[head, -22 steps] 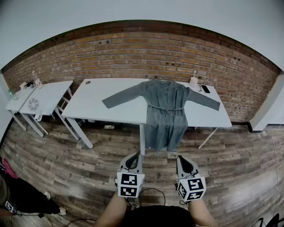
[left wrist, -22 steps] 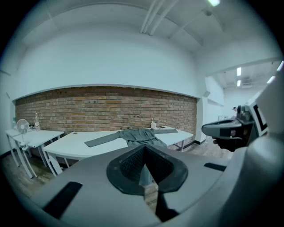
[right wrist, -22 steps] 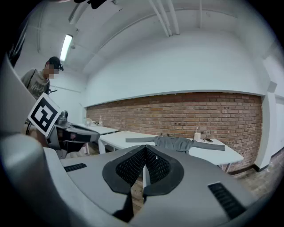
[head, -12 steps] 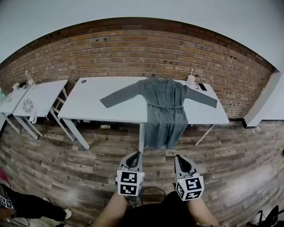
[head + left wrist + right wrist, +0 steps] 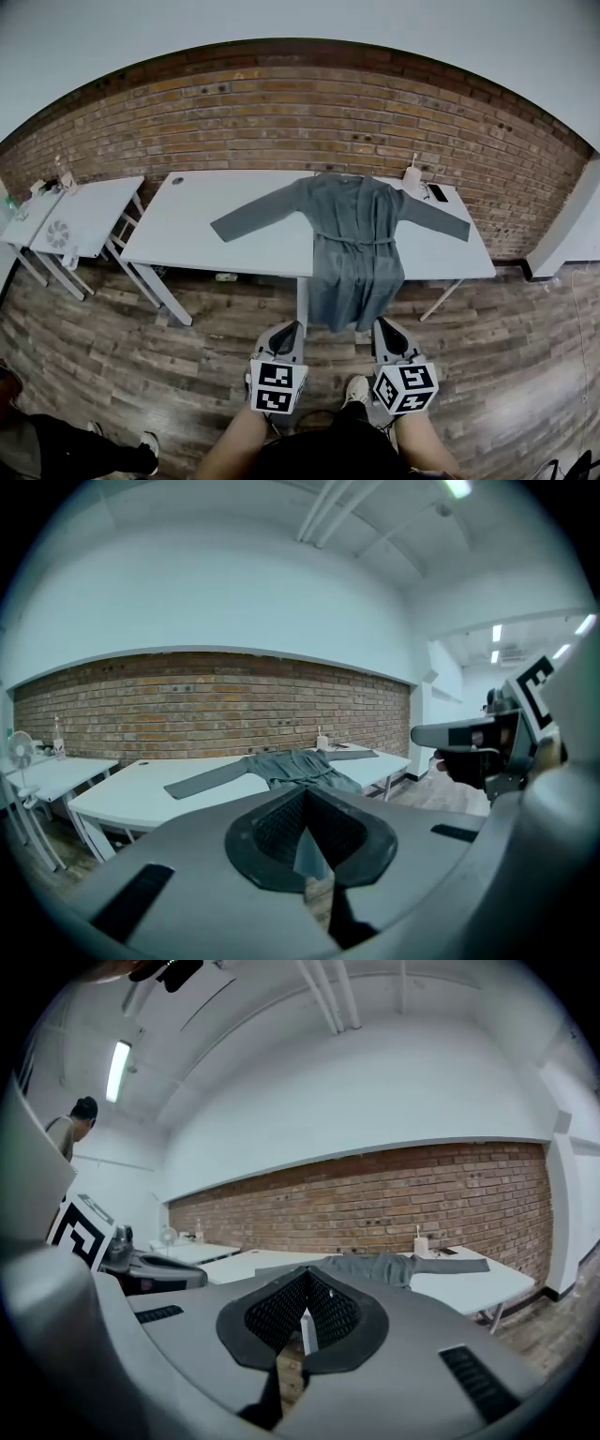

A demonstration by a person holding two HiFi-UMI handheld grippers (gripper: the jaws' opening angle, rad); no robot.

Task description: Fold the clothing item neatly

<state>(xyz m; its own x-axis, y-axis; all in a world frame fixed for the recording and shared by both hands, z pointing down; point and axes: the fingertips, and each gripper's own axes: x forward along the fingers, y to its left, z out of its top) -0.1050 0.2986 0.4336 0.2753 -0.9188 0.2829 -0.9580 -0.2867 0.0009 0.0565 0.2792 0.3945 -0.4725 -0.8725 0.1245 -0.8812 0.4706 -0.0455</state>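
red bricks make up the wall (image 5: 300, 112) behind a long white table (image 5: 206, 248). a grey robe (image 5: 356, 234) lies flat on the table with its sleeves spread out, and its bottom part hangs over the front edge. a small white bottle (image 5: 411, 176) stands near one sleeve; what is in it cannot be seen. the left gripper (image 5: 287, 330) and right gripper (image 5: 385, 328) are well apart from the table, both pressed together on nothing.

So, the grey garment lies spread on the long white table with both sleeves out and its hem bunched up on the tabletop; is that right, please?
Not quite. The head view shows the grey garment spread on the long white table with both sleeves out, but its hem is not bunched up on the tabletop: the lower part hangs over the front edge.
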